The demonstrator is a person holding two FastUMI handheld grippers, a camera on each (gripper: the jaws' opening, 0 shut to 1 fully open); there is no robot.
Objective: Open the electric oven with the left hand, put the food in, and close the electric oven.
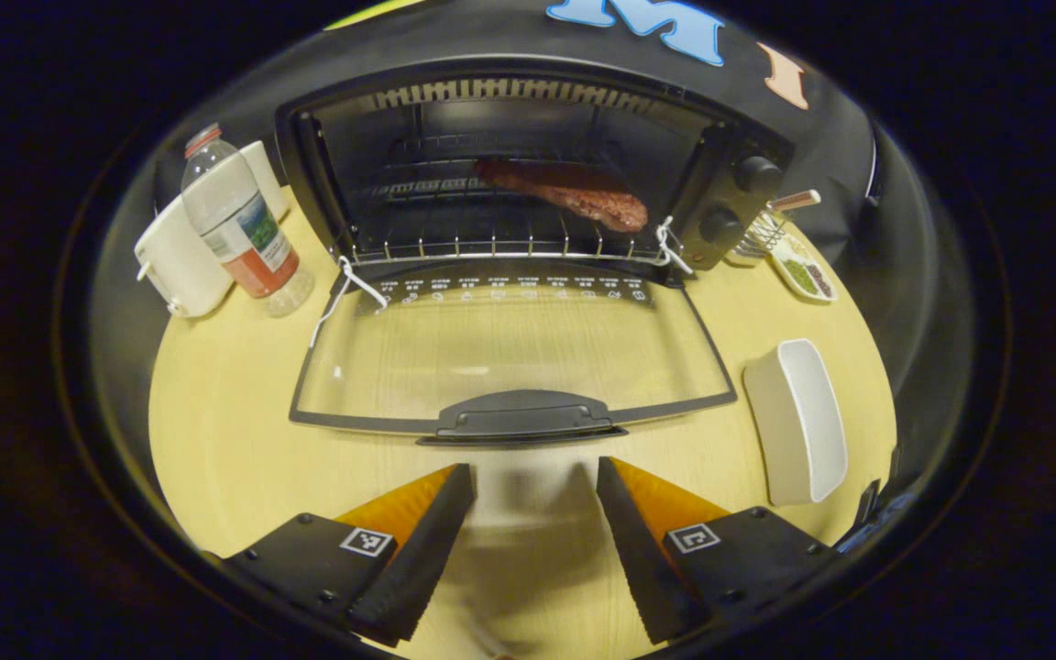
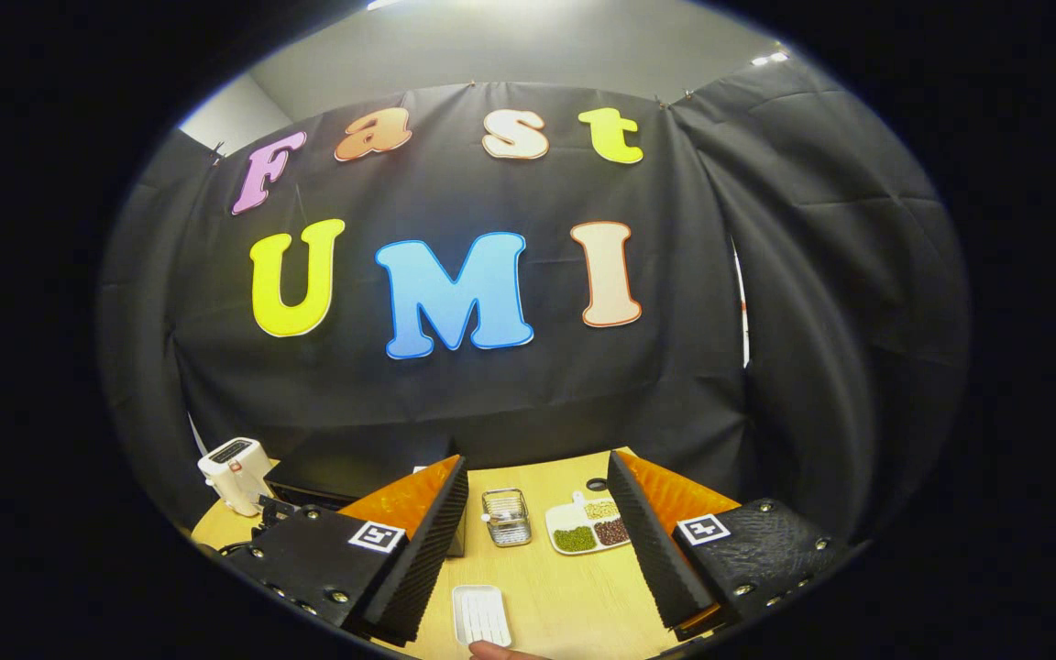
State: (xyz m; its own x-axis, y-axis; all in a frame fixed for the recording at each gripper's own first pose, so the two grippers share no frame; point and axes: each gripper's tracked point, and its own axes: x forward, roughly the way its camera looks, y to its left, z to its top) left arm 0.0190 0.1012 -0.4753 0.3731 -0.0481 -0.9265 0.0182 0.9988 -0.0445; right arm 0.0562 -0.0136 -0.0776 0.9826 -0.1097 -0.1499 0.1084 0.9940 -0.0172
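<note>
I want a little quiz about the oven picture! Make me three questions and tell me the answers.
1. True or false: the electric oven has its glass door shut.
2. What food lies on the wire rack inside?
A. a piece of red meat
B. a pizza
C. a loaf of bread
3. Fill the gap: left of the oven, the water bottle stands in front of a white ____.

Key
1. False: the door lies folded down flat, with the left gripper open just in front of its handle.
2. A: the meat.
3. Appliance, likely a toaster.
</note>
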